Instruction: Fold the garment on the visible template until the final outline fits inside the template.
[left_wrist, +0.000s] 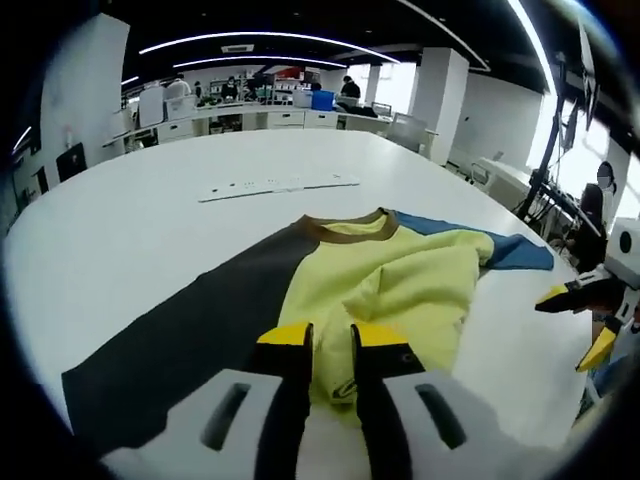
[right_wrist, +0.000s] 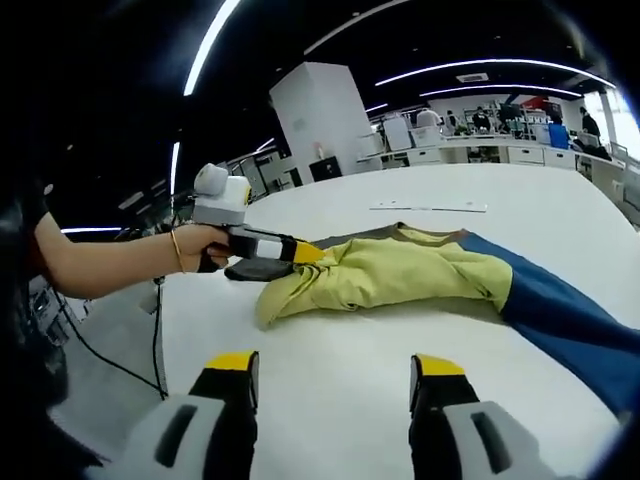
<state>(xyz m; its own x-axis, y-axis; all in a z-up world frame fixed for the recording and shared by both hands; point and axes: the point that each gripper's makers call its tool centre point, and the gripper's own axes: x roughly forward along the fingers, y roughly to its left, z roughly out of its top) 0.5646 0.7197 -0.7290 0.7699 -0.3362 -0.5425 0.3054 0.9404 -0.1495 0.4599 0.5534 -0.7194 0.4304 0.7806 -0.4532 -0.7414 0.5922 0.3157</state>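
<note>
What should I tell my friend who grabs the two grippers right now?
Left gripper: shut on the yellow shirt, pinching its bunched hem.
Right gripper: open, holding nothing, hovering above the white table.
The shirt lies crumpled, its blue sleeve spread toward the right gripper, on the dark template.
Done: one edge lifted, fold started.
Left: finish folding until the shirt fits inside the template.

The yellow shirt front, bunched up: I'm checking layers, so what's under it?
Under the yellow shirt front, dark fabric and a blue sleeve spread onto the white table. Anything beneath the bunch is covered.
</note>
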